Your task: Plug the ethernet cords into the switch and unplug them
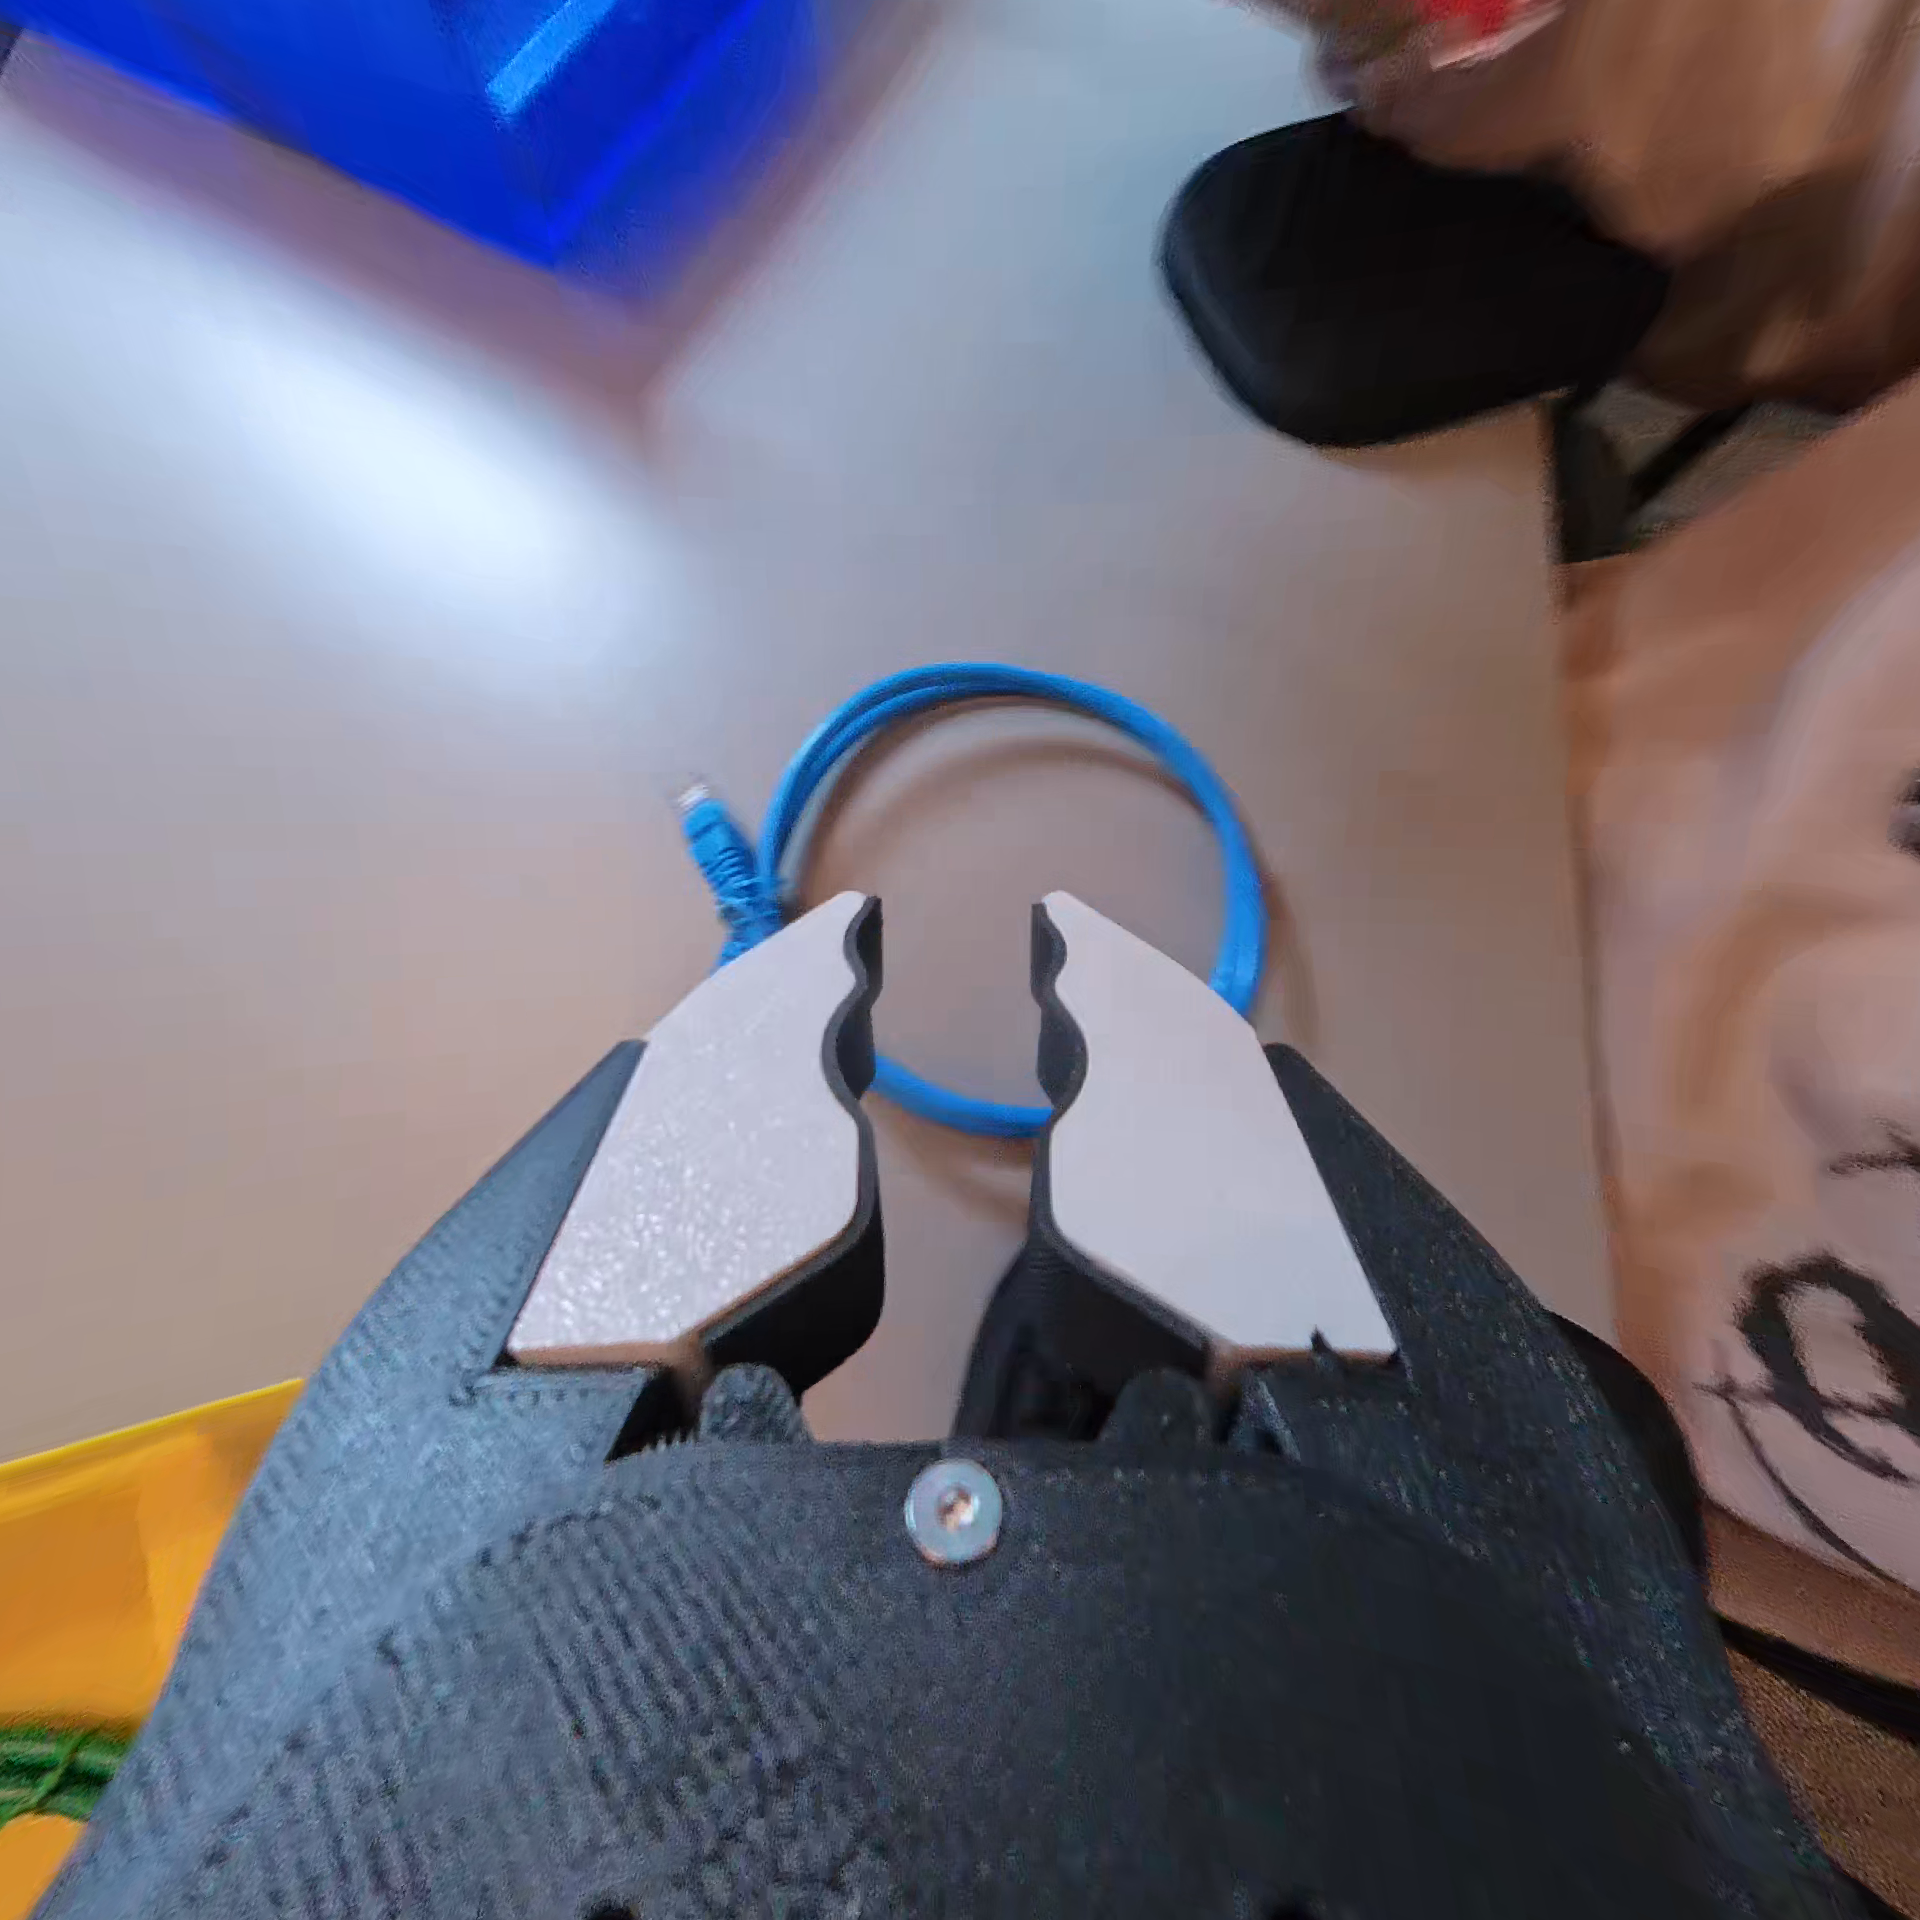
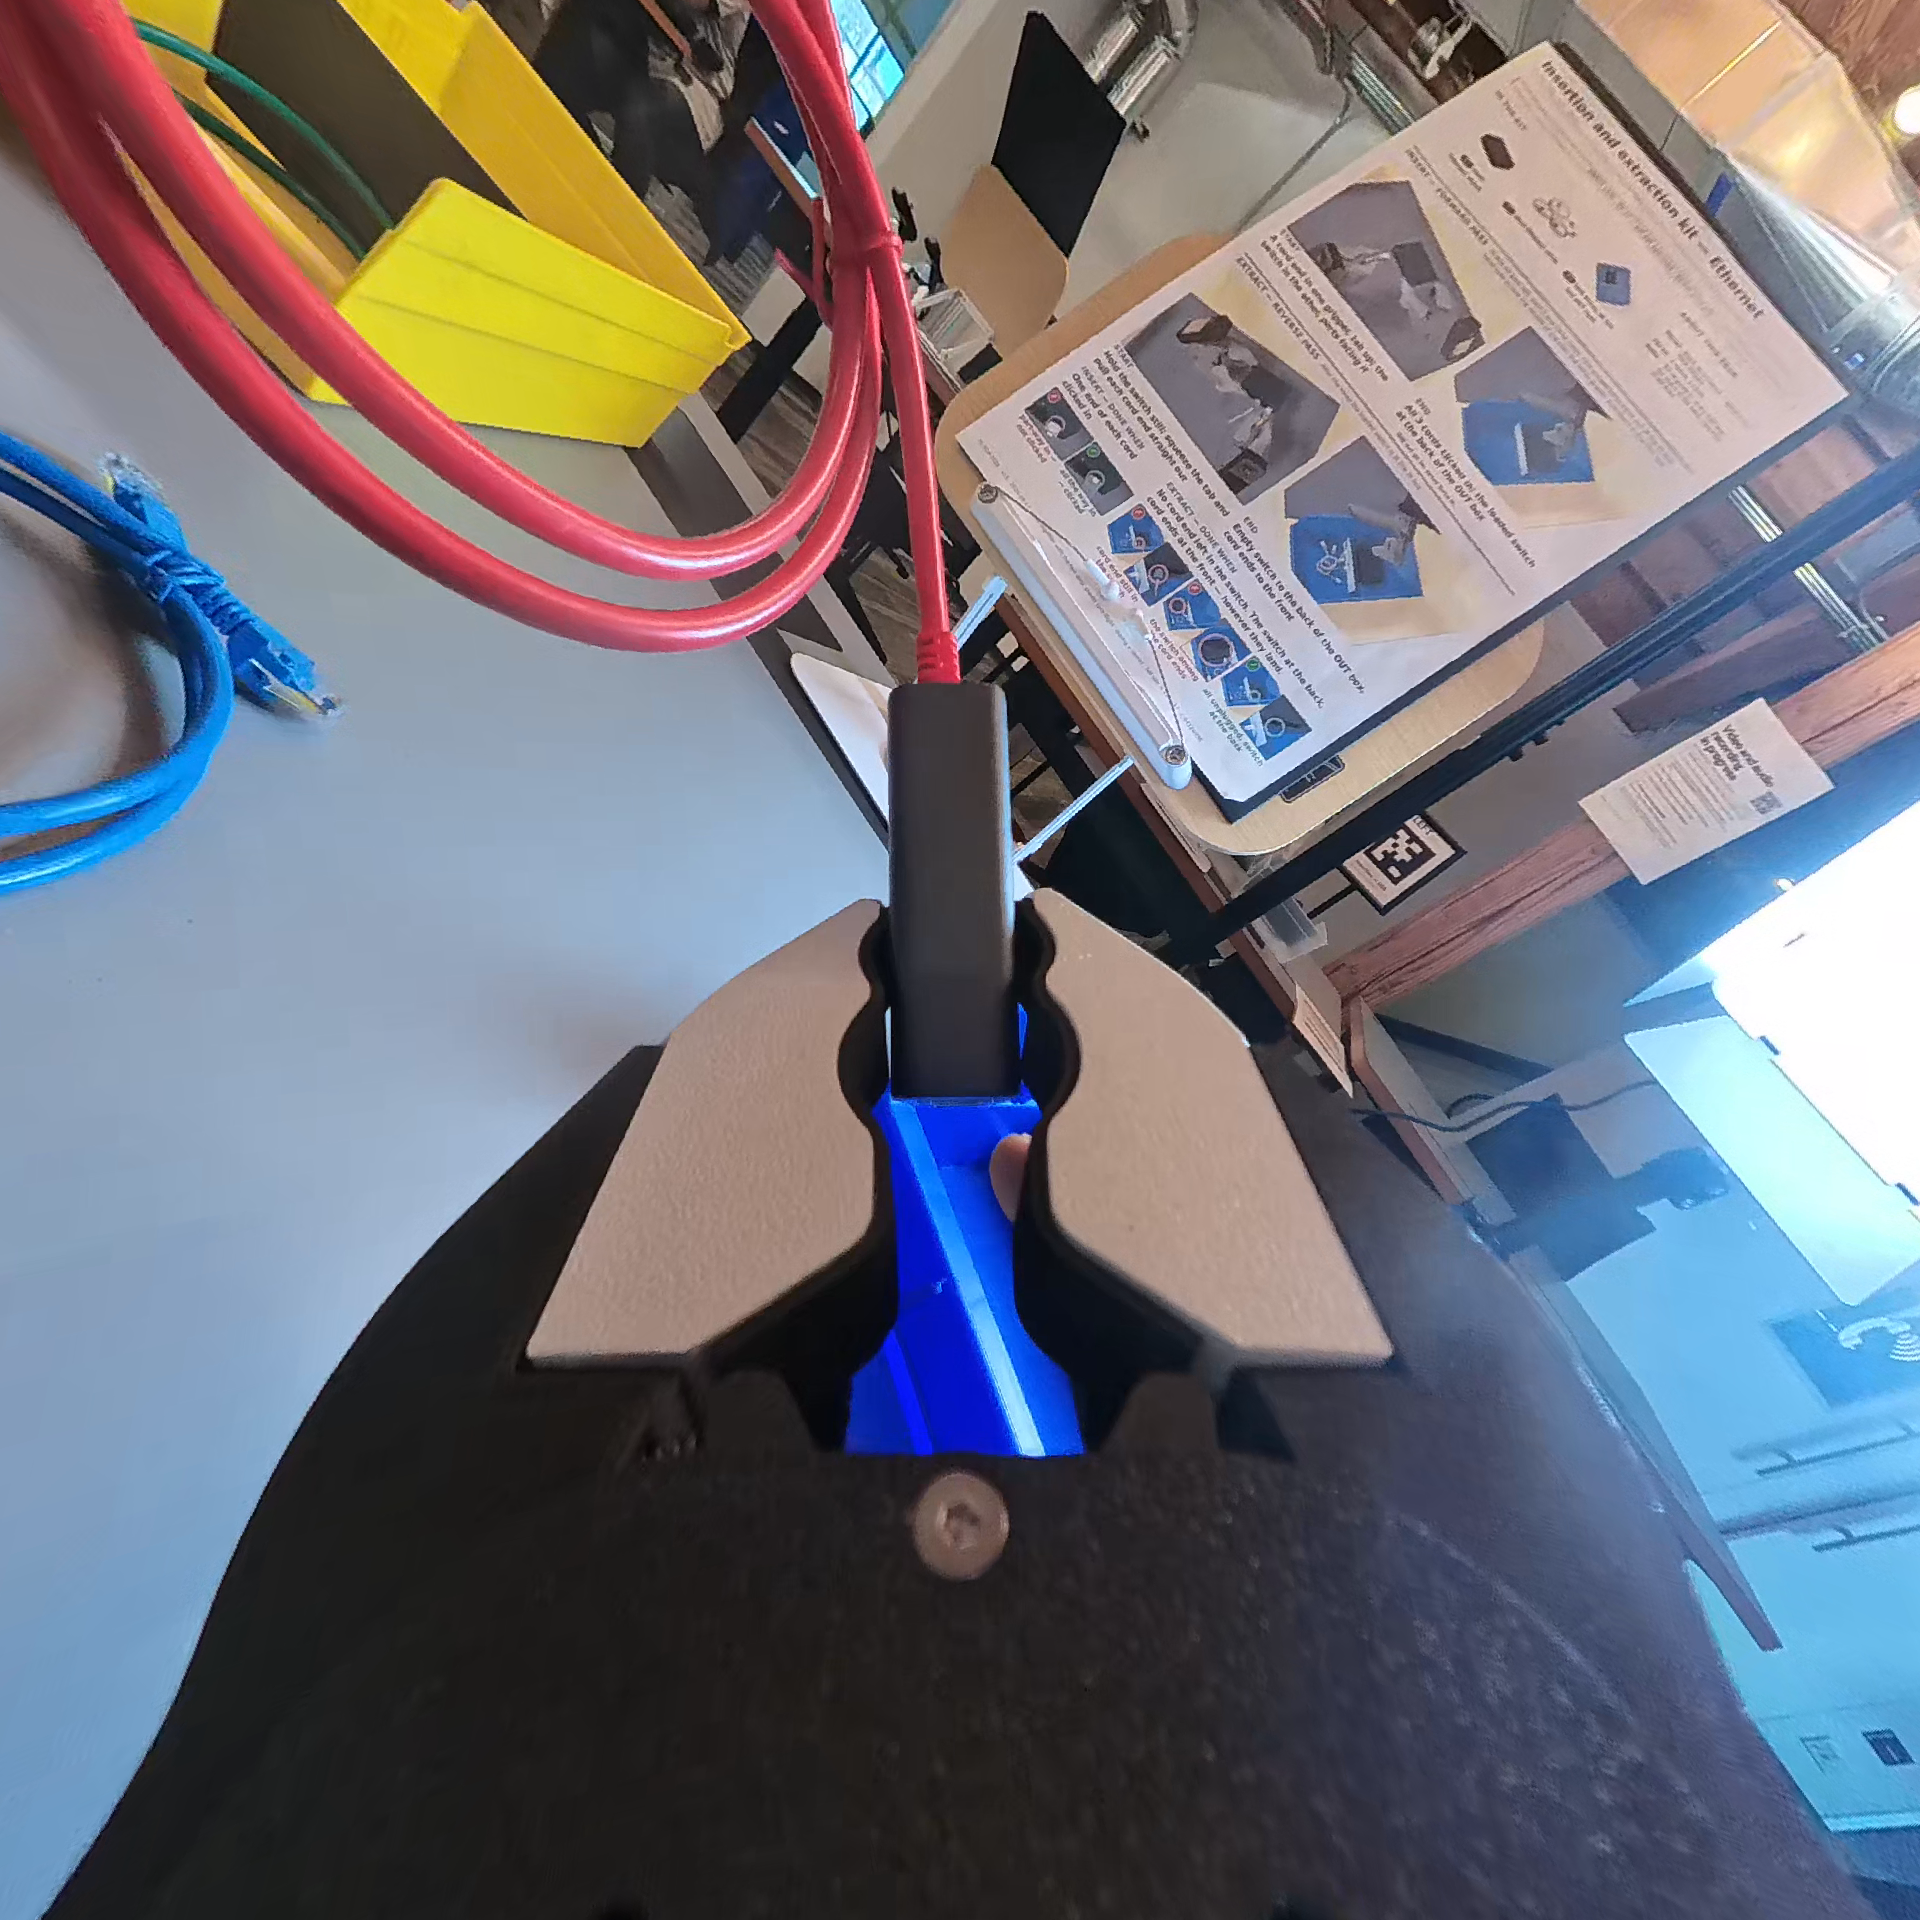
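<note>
In the left wrist view, a coiled blue ethernet cord [image 1: 1236, 831] lies on the pale table, its plug [image 1: 717, 831] sticking up at the coil's left. My left gripper [image 1: 956, 925] is open and empty, hovering just above the coil. In the right wrist view, my right gripper [image 2: 951, 935] is shut on a dark grey switch [image 2: 948, 831], held on edge above the table. A red ethernet cord [image 2: 727, 520] is plugged into the switch's far end and loops off to the upper left. The blue cord [image 2: 177, 613] also lies at the left of this view.
A blue bin [image 1: 468, 114] stands at the far left and a yellow bin [image 1: 94, 1538] with a green cord [image 1: 52, 1766] near me. A person in a pale shirt [image 1: 1766, 935] is at the right. Yellow bins [image 2: 520, 301] and an instruction board [image 2: 1351, 436] stand beyond the table edge. One gripper's finger ends stand about 25 cm off the other's.
</note>
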Demonstrator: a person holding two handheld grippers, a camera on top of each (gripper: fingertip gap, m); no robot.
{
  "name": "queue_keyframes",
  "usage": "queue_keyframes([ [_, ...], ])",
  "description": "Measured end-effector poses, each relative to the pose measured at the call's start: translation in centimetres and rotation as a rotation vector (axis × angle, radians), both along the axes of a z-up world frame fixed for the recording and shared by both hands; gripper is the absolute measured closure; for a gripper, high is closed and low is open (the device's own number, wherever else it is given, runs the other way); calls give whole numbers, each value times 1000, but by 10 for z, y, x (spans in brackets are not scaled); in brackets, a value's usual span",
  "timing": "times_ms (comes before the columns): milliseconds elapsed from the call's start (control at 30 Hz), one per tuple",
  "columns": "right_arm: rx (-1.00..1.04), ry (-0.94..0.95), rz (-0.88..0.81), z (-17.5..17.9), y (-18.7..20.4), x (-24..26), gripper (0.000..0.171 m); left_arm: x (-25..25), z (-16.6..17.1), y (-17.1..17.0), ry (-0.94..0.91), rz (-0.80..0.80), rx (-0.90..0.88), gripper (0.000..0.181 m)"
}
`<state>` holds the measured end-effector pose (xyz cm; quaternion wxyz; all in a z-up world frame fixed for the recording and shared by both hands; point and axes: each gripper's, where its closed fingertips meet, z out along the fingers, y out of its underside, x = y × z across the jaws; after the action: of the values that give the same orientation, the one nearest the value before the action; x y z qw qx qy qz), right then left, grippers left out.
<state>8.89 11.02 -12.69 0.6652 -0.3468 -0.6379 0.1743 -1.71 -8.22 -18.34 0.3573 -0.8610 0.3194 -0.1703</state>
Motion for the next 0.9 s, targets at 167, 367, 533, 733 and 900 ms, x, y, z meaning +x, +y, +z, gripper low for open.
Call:
queue_keyframes([
  [167, 6, -10, -1, -3, -2, 0, 150, -27, -65, 38, 251, 87, -97, 141],
  [367, -2, -7, 0, -3, 1, 1, 150, -36, -81, 57, 359, 48, -164, 165],
  [533, -41, 46, -37, 9, 11, 8, 150, -78, 4, 87, 525, 245, 155, 165],
  [733, -59, 80, -64, 15, 18, 14, 150, -38, 61, 69, 584, 196, 447, 174],
  [900, -73, 101, -70, 19, 20, 17, 150, 2, 50, 44, 758, 68, 613, 180],
])
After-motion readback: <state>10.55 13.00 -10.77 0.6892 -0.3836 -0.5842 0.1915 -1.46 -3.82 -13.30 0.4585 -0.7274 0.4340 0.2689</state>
